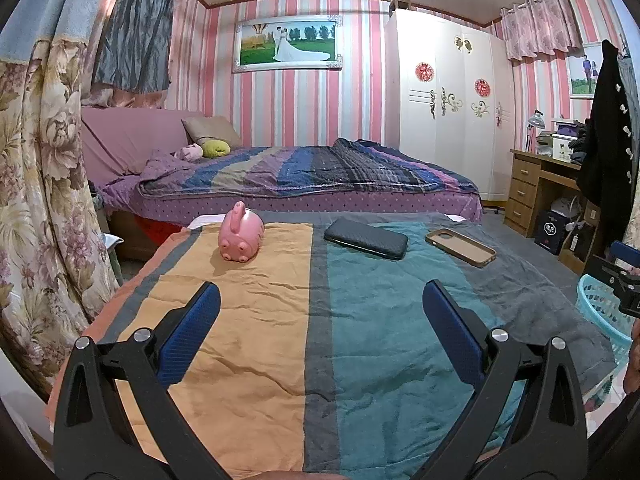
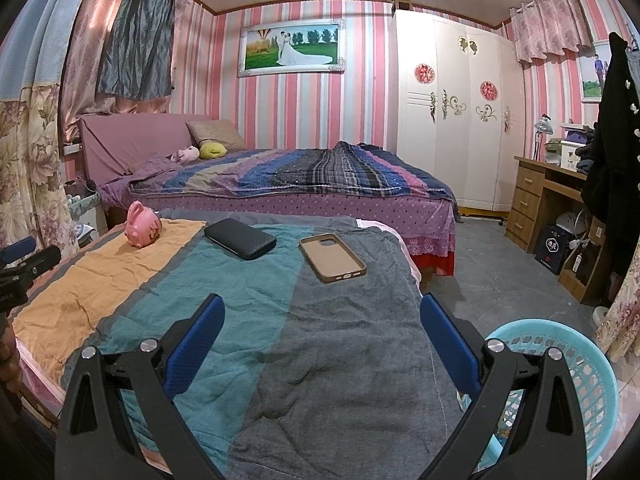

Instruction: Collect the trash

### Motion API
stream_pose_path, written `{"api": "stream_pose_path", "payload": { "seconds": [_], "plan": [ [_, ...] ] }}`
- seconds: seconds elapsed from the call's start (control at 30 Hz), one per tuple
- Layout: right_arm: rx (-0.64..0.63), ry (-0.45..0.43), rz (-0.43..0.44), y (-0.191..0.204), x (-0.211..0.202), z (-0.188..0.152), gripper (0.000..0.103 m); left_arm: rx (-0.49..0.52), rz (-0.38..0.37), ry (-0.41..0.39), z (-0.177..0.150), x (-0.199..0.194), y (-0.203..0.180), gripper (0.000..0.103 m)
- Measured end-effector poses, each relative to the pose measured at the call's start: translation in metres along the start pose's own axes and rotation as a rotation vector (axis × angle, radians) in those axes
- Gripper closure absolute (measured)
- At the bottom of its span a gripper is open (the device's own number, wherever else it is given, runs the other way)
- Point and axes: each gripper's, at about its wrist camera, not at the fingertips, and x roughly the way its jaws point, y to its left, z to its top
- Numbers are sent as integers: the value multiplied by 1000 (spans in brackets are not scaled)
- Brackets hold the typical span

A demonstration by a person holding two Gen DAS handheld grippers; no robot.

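My left gripper [image 1: 320, 304] and right gripper [image 2: 322, 314] hover wide open above the striped cloth [image 1: 360, 340]; the basket [image 2: 576, 360] stands beside my right gripper.

Pinks, teals and stripes

Pink piggy bank [image 1: 241, 232] at 11 o'clock on an orange, teal and grey striped blanket [image 1: 360, 340]; black case [image 2: 240, 238]; light-blue basket [image 2: 560, 392] at 4 o'clock.

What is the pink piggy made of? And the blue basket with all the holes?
The pink piggy looks like glazed ceramic or hard plastic: it is smooth and shiny with light glinting off it, so I cannot say which. The blue basket looks like moulded plastic: thin, evenly coloured walls with neat rows of cut-out holes and a slightly glossy rim.
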Motion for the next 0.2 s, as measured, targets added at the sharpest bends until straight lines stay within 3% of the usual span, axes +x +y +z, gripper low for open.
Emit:
{"api": "stream_pose_path", "payload": {
  "seconds": [0.2],
  "plan": [
    [0, -1, 1, -2, 0, 0, 7, -3, -2, 1, 0, -1, 2, 5]
  ]
}}
